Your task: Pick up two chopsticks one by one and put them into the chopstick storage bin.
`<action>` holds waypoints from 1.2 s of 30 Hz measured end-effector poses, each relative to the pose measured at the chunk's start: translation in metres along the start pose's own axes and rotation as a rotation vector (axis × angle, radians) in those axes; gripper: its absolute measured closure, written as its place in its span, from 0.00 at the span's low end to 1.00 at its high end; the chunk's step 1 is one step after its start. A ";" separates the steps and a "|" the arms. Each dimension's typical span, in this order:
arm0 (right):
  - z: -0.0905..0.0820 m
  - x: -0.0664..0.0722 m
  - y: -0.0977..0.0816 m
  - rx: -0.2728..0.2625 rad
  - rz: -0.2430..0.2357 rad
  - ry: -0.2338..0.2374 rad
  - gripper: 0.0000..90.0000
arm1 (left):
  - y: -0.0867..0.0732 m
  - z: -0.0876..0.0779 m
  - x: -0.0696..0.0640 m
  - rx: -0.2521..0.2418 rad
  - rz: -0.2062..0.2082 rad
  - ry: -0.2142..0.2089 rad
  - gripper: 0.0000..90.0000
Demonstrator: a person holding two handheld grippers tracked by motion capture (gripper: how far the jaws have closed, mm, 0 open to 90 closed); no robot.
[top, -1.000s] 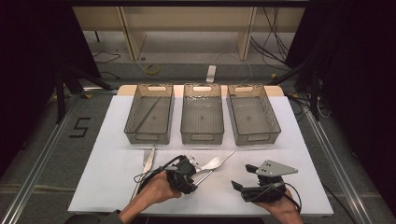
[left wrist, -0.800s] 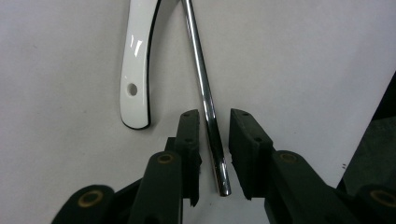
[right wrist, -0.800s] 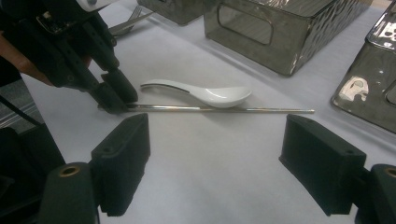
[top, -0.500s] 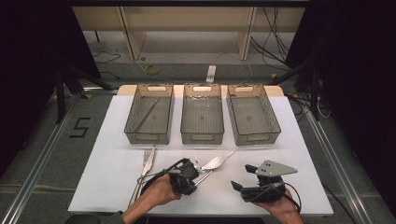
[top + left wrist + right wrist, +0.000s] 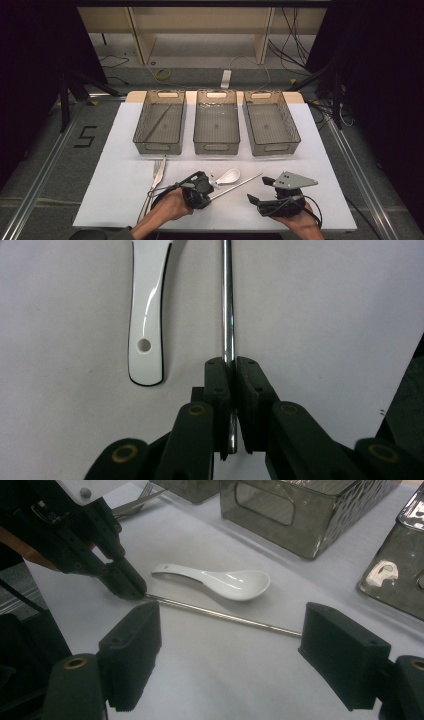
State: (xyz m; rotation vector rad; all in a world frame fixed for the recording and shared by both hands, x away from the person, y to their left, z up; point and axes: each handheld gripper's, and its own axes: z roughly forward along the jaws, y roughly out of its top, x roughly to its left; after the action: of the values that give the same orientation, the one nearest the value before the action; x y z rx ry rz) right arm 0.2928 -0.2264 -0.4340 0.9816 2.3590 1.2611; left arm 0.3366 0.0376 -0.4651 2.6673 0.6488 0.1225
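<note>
Left gripper (image 5: 230,365) has just closed on the end of the chopstick (image 5: 235,186), which lies on the table by the spoon (image 5: 227,176). Right gripper (image 5: 230,650) hangs wide open. Best lift slowly; an end grip may let it swing.
</note>
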 end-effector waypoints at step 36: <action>0.013 0.013 0.007 0.001 -0.071 0.052 0.28 | 0.003 -0.042 0.015 -0.065 -0.036 -0.129 0.93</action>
State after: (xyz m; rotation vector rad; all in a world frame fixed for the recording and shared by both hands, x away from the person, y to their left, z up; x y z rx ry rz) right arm 0.2938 -0.2067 -0.4349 0.8675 2.4119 1.2737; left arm 0.3440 0.0566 -0.4256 2.5747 0.6392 -0.0377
